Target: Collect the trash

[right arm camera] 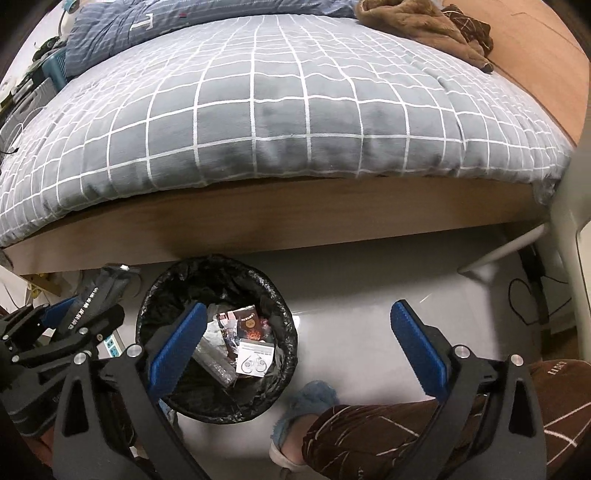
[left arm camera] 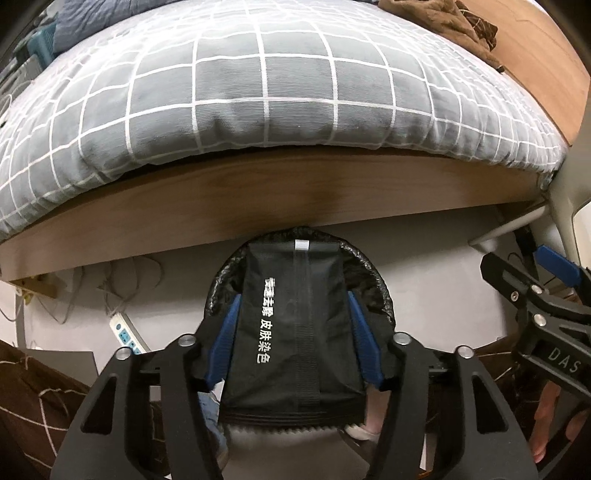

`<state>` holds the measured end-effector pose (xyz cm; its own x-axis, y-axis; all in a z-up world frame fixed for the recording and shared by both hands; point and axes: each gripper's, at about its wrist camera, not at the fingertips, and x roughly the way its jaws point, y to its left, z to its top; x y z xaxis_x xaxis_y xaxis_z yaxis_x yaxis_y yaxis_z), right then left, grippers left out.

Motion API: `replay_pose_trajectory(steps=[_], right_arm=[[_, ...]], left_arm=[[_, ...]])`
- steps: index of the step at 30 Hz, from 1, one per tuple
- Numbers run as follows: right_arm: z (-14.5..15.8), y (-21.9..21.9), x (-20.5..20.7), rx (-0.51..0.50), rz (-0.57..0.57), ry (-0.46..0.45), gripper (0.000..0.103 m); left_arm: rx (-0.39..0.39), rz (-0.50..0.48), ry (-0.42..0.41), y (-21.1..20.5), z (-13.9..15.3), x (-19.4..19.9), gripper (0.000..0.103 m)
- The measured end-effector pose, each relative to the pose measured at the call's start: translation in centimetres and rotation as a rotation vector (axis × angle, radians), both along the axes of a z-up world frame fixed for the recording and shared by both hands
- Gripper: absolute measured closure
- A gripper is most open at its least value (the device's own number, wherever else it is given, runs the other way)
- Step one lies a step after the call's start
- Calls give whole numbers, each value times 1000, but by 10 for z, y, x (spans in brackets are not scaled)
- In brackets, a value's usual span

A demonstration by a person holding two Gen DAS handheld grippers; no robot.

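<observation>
Left gripper (left arm camera: 295,332) holding a black pouch (left arm camera: 295,325) between its blue pads (left arm camera: 227,332), which lie along the pouch's two sides; white lettering down the pouch's face, serrated edge nearest the camera. Directly above the bin (left arm camera: 376,291), whose black liner rim shows around the pouch's far end. Right gripper (right arm camera: 295,332) spread wide, nothing between its pads (right arm camera: 177,343), left pad over the bin's near rim, right pad over bare floor (right arm camera: 351,280) to the right of the bin. Inside the bin (right arm camera: 218,280): a dark red packet (right arm camera: 245,319), a white card with a looped outline printed on it (right arm camera: 255,360), and a clear wrapper (right arm camera: 212,358). Seen from the right wrist, pouch (right arm camera: 103,288) and left gripper (right arm camera: 62,317) just left of the bin. Beyond the bin, a wooden bed frame (right arm camera: 258,229) with a grey checked quilt (right arm camera: 277,122) on top and a brown garment (right arm camera: 417,22) at the far side. Left of the bin, a power strip (left arm camera: 125,332) and loose cables on the floor. Near side of the bin, a fuzzy blue slipper (right arm camera: 310,402) and a brown patterned trouser leg (right arm camera: 388,439). Far right of the bin, a white furniture leg (right arm camera: 502,254).
</observation>
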<state>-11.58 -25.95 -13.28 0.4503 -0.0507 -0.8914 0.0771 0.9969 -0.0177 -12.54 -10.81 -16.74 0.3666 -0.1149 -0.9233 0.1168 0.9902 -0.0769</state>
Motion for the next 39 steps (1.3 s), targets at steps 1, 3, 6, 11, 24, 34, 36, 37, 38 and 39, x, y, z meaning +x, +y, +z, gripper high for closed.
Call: replay_pose_trajectory(steps=[1,3,6,11,24,34,36,37,38,39], right_arm=[[0,1,0,3,1,-1,8],[0,3,1,2,5,-4,8],[1,5,2,5,7,-10,8],[4,12,5,8,17,-22,8],[101,44,-6,-4,101,-215,8],[147,49,-38,-16,106,-287,8],[150,47,-43,-19,107,-293,8],[151,47,-45,-20,107,-296,8],[152,47,-47,-19,106,-297,8],[153,46,-48,-19,105,-298,8]], left_arm=[[5,0,-5,0,1,0,34],[11,4,-16,1,3,-1,29],[18,12,-29,3,3,-1,19],[44,36,-58,19,12,-1,6],[13,124,-261,66,127,-15,6],[5,115,-350,75,180,-50,6],[4,114,-355,75,182,-55,6],[4,116,-357,75,183,-57,6],[5,115,-357,74,184,-58,6],[5,115,-357,75,184,-60,6]])
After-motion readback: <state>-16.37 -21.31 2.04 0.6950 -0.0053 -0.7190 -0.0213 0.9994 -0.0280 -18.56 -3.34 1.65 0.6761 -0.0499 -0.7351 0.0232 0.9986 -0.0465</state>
